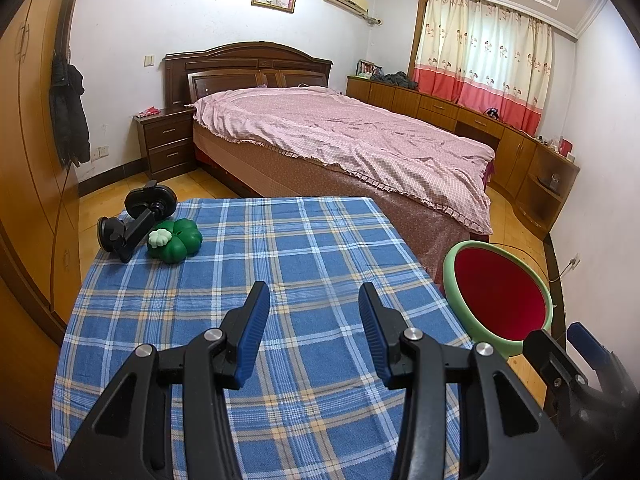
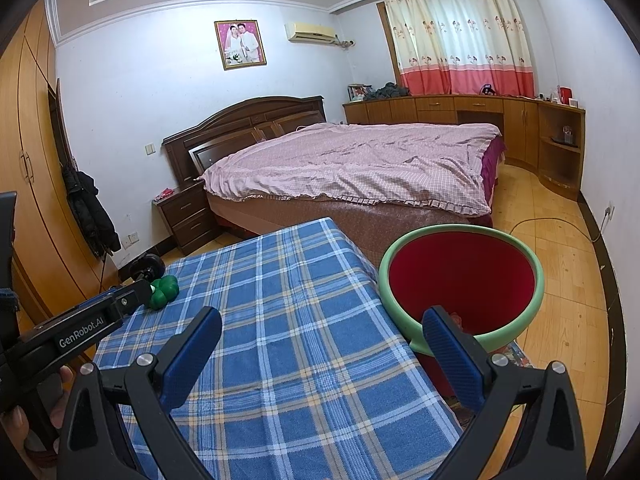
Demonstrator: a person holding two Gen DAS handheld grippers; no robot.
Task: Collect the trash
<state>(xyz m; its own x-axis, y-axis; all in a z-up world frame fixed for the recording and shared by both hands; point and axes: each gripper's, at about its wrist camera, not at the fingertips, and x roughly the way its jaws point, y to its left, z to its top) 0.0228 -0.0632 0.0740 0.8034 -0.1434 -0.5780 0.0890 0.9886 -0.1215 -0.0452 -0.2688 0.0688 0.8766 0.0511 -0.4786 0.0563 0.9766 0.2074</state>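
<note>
A table under a blue plaid cloth [image 1: 280, 264] fills the foreground. At its far left corner lie a green clover-shaped object [image 1: 176, 238] and a black suction-cup phone mount [image 1: 136, 220]. A red bin with a pale green rim [image 1: 500, 300] stands off the table's right edge, also in the right wrist view [image 2: 460, 276]. My left gripper [image 1: 314, 332] hovers open over the cloth with nothing between its blue pads. My right gripper [image 2: 320, 356] is open wide over the table's right edge, its right finger [image 2: 452, 360] in front of the bin's rim.
A bed with a pink cover [image 1: 340, 132] lies beyond the table, a dark nightstand [image 1: 168, 140] to its left. A wooden wardrobe [image 1: 28, 160] lines the left wall, with low cabinets [image 1: 480, 120] under the curtains. A cable [image 2: 560, 224] runs across the wooden floor.
</note>
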